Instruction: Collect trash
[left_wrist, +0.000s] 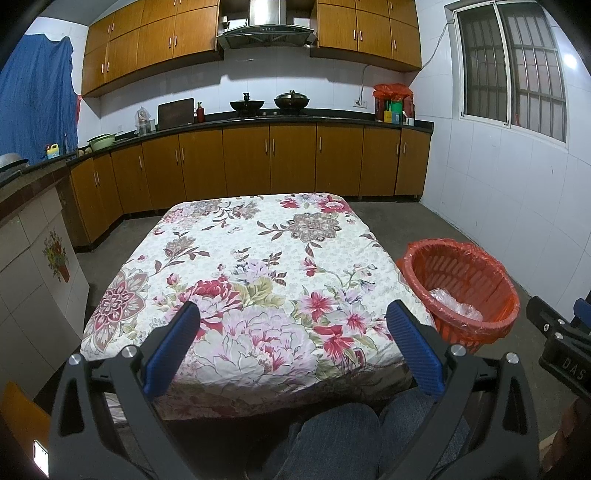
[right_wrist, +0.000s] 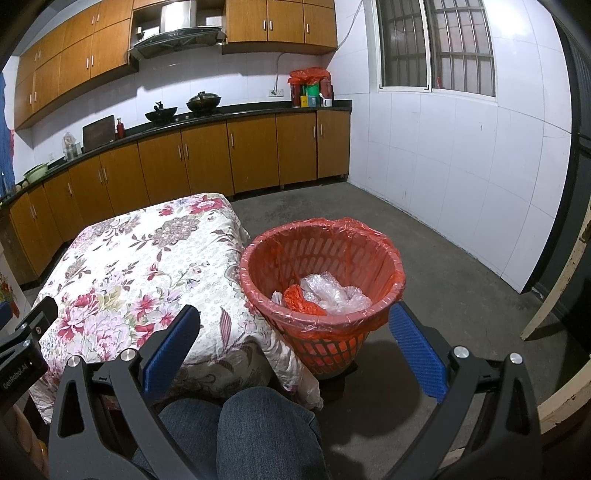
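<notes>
- Trash: clear crumpled plastic (right_wrist: 334, 291) and a red-orange scrap (right_wrist: 301, 299) lie at the bottom of the red basket (right_wrist: 395, 275), which is lined w/ a red bag. Left wrist view shows only the clear plastic (left_wrist: 456, 304); same basket (left_wrist: 424, 254).
- Basket stands on the concrete floor (right_wrist: 424, 236), just beside the table's right edge; cloth corner hangs next to its wall, contact not clear.
- Table w/ floral cloth (left_wrist: 258, 251): no loose trash visible on top in either view. Near edge partly hidden by the fingers.
- Left gripper (left_wrist: 293, 343): jaws spread wide, nothing between the pads, hovering over the near table edge.
- Right gripper (right_wrist: 295, 350): also spread wide, nothing held, aimed toward the basket & table corner.
- Person's knees (right_wrist: 258, 435) in jeans sit below both tools, close to the table.
- Judgement: collection looks done or nearly so, as visible items are already binned. Left to do, if anything: check floor & hidden areas; none seen on the visible floor.
- Background: counter w/ two woks (left_wrist: 269, 101), cabinets, barred window (left_wrist: 513, 70); not involved.
</notes>
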